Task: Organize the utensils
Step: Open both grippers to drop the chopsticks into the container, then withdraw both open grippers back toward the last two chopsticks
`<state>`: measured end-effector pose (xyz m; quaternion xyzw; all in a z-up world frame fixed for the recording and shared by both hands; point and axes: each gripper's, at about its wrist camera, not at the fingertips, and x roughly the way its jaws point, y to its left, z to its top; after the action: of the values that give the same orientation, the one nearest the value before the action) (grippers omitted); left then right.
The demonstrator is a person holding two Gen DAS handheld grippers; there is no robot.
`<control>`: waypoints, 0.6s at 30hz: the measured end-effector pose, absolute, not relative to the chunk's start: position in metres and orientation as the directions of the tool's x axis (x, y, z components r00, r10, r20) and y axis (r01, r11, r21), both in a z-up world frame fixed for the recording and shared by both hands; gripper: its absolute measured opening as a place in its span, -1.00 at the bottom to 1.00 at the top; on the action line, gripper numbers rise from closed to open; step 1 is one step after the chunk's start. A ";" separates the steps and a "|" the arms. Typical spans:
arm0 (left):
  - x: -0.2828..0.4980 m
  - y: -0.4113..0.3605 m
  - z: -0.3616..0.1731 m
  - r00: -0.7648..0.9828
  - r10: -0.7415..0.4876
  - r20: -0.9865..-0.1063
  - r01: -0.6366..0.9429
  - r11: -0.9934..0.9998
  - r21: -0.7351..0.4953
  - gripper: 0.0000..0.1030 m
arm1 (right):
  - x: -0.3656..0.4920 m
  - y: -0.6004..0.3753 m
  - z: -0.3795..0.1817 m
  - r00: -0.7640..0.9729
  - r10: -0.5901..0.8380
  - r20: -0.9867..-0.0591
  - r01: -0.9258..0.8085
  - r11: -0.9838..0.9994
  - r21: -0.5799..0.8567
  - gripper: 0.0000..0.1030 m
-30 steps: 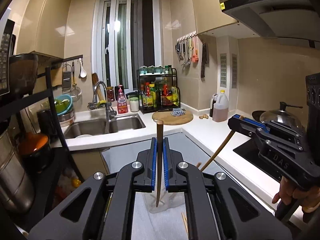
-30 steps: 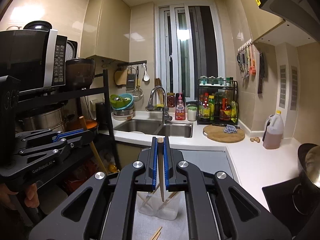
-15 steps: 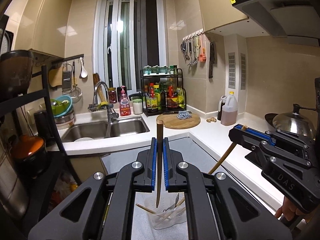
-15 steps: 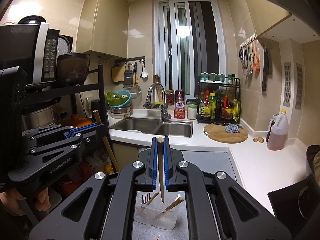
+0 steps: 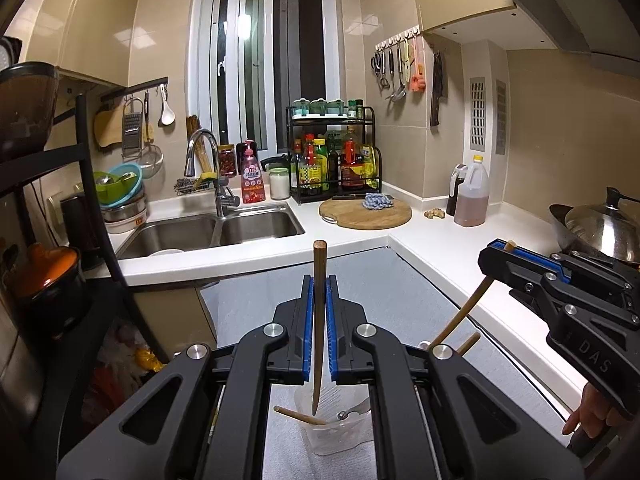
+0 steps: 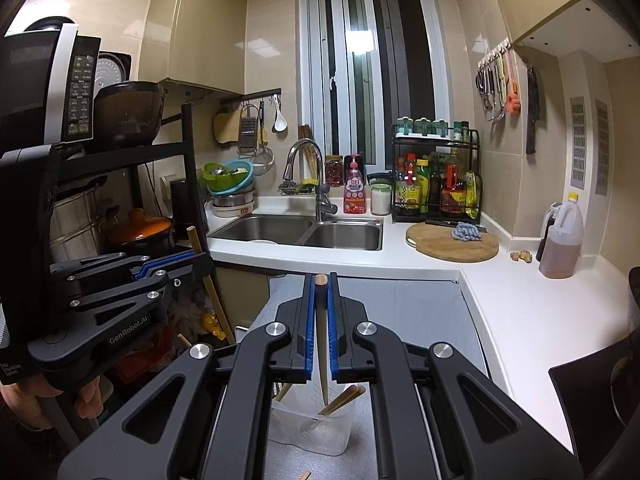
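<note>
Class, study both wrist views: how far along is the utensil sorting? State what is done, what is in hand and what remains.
Done: a few chopsticks and a fork already stand in the clear container. In hand: the left gripper is shut on one chopstick, the right gripper on another chopstick, both tips pointing down above the container. Left: dropping these two in, plus a loose stick on the mat.

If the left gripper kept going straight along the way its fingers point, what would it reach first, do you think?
Probably the white countertop edge in front of the sink; depth is hard to judge. The left gripper holds a chopstick over the clear container.
</note>
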<state>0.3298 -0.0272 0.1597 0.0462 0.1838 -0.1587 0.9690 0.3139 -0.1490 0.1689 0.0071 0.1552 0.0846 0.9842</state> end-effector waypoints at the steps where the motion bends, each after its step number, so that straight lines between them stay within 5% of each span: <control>1: 0.331 -0.027 0.157 0.880 -0.288 -0.377 0.323 0.946 0.031 -0.88 | 0.315 -0.149 0.166 0.936 0.168 -0.309 -0.164 0.986 0.041 -0.89; 4: 0.337 -0.028 0.149 0.873 -0.271 -0.406 0.310 0.950 0.031 -0.88 | 0.319 -0.148 0.161 0.932 0.169 -0.322 -0.164 0.986 0.042 -0.88; 6: 0.339 -0.028 0.144 0.874 -0.246 -0.419 0.283 0.959 0.028 -0.66 | 0.320 -0.147 0.156 0.926 0.174 -0.336 -0.167 0.985 0.049 -0.83; 8: 0.338 -0.024 0.140 0.883 -0.194 -0.427 0.225 0.974 0.022 0.68 | 0.320 -0.146 0.152 0.923 0.170 -0.347 -0.163 0.985 0.050 -0.44; 9: 0.335 -0.021 0.140 0.897 -0.158 -0.414 0.181 0.983 0.018 0.78 | 0.317 -0.147 0.150 0.925 0.165 -0.342 -0.156 0.986 0.053 -0.07; 10: 0.329 -0.016 0.141 0.909 -0.142 -0.391 0.154 0.988 0.001 0.78 | 0.313 -0.149 0.149 0.930 0.156 -0.333 -0.147 0.988 0.054 0.10; 18: 0.288 -0.004 0.139 0.908 -0.122 -0.401 0.143 0.990 0.021 0.82 | 0.269 -0.151 0.142 0.947 0.133 -0.293 -0.124 0.991 0.051 0.53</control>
<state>0.2879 -0.0037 0.1394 0.0251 0.2037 -0.0677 0.9764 0.2688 -0.1510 0.1418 0.0158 0.1494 0.0650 0.9865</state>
